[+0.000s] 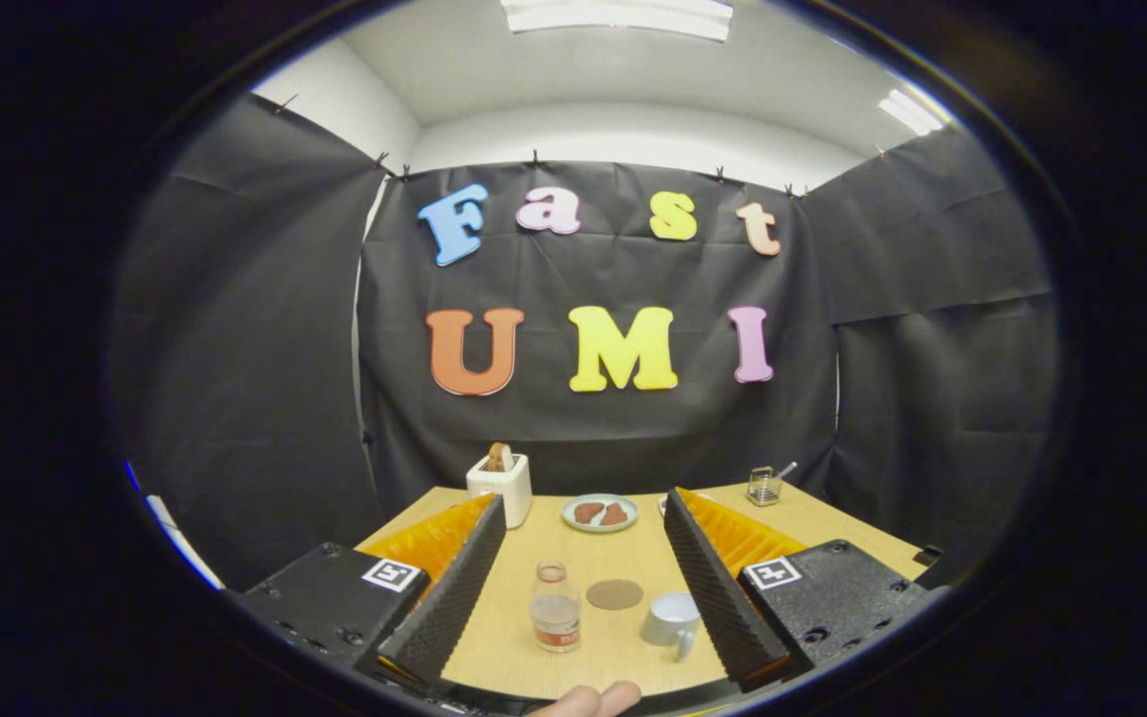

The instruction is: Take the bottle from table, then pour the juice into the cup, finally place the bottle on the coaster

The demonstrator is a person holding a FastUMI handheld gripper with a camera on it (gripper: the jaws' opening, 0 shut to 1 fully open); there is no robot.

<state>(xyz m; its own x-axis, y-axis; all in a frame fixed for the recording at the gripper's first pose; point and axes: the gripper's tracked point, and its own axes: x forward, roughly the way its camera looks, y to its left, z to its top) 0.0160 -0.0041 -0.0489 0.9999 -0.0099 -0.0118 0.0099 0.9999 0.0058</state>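
First step, nothing taken yet: the claw [583, 588] stands wide and empty above the desk [514, 647]. Between its fingers, left to right, stand the bottle [556, 607], coaster [614, 595] and cup [671, 622]. Next, move left, close on the bottle.

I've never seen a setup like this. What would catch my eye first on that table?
Nearest are the two ridged black fingers of the tool, spread wide apart and holding nothing. Between them on the wooden table stand a small clear bottle, a round brown coaster just behind it, and a pale cup beside them. Farther back sit a plate with reddish pieces and a white box.
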